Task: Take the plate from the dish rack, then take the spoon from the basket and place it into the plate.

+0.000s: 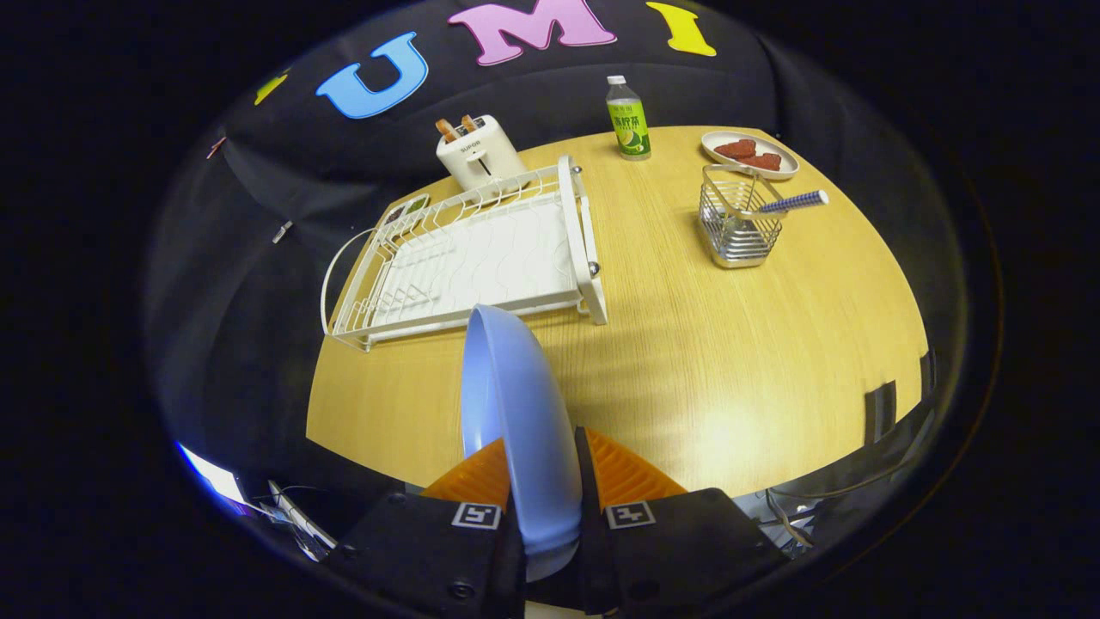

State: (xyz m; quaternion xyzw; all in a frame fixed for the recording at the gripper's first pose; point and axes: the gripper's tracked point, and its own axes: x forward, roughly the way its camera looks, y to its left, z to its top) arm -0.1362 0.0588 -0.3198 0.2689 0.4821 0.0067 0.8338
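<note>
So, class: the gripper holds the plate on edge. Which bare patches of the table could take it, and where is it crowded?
The gripper is shut on the blue plate. The widest bare patch of table lies ahead, between the dish rack and the wire basket. Crowded: the far edge, with toaster, bottle and small dish.

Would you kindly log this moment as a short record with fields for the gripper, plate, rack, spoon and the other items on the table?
gripper: gripper shut on the plate's rim
plate: blue plate held on edge between the fingers, above the table
dish rack: white dish rack beyond the plate, no dishes in it
spoon: spoon in the wire basket, handle sticking out
other items: toaster, bottle, small dish of red pieces
</note>
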